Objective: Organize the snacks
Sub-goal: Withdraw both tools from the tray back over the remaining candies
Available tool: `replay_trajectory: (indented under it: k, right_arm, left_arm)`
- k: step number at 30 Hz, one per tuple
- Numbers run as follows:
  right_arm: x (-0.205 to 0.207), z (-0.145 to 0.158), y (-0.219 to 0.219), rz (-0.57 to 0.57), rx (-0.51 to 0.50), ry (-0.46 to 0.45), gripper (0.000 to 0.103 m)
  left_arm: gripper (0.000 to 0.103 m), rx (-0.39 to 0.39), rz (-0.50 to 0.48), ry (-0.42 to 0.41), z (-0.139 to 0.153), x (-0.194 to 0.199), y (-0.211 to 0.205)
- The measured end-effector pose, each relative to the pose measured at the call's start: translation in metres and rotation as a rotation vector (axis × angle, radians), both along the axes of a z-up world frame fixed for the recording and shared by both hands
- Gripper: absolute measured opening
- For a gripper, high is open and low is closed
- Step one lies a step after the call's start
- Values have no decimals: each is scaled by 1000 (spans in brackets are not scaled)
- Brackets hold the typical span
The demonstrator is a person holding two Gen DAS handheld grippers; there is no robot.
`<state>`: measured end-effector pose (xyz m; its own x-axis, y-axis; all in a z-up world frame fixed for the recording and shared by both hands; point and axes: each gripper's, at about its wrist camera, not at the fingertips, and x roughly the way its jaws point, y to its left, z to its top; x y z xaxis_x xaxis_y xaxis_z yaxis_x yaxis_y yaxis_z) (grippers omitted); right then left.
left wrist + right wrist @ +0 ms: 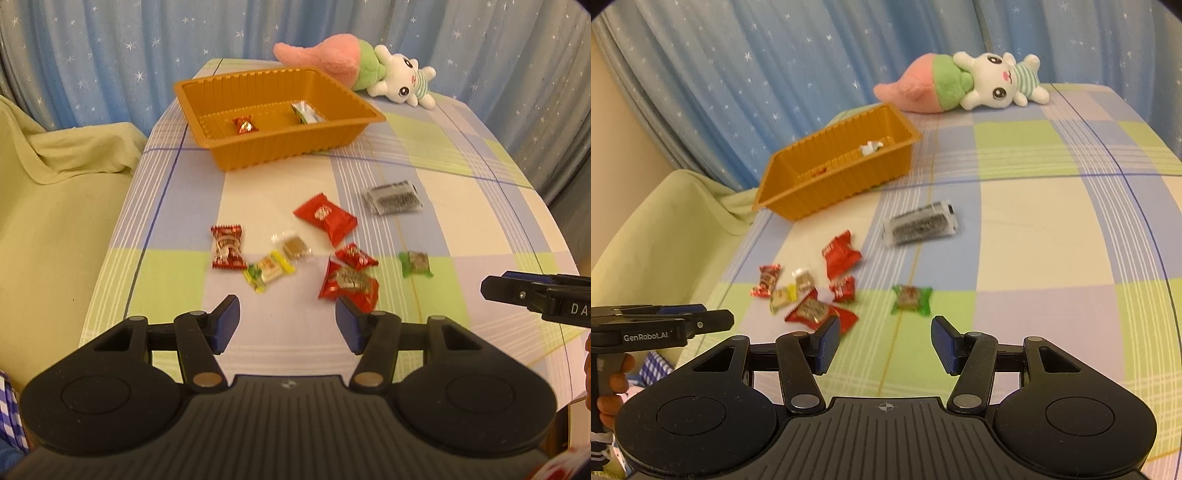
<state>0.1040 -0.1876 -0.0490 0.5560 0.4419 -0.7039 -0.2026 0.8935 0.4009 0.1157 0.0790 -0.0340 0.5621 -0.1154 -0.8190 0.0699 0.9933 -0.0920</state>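
An orange tray (295, 142) stands at the far side of the checked table; it also shows in the right wrist view (849, 177). In it lie a red candy (245, 124) and a green-white packet (306, 112). Several wrapped snacks lie loose in the middle: a big red packet (327, 218), a dark red one (228, 246), a yellow one (269, 271), a green one (416, 263) (911, 299) and a clear packet with dark print (393, 196) (919, 223). My left gripper (287, 325) is open and empty, just short of the snacks. My right gripper (882, 345) is open and empty, near the green snack.
A plush rabbit with a pink tail (369, 70) (964, 81) lies behind the tray. A sofa with a pale green cover (55, 206) stands left of the table. Blue starred curtains hang behind. The right gripper shows at the right edge of the left wrist view (491, 288).
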Motion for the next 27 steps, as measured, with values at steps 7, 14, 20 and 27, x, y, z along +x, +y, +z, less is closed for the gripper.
replay_trajectory:
  k: [7,14,20,27]
  right_arm:
    - [-11,-11,-1,28,-39,20,55]
    - [-14,-22,3,62,-81,30,55]
    - [-11,-31,11,103,-131,14,55]
    - [-2,-43,17,144,-193,9,55]
  left_arm:
    - [54,16,9,23,-9,-15,-2]
    - [54,30,30,39,-16,-22,3]
    - [54,41,43,48,-20,-21,7]
    - [54,42,50,47,-23,-15,12]
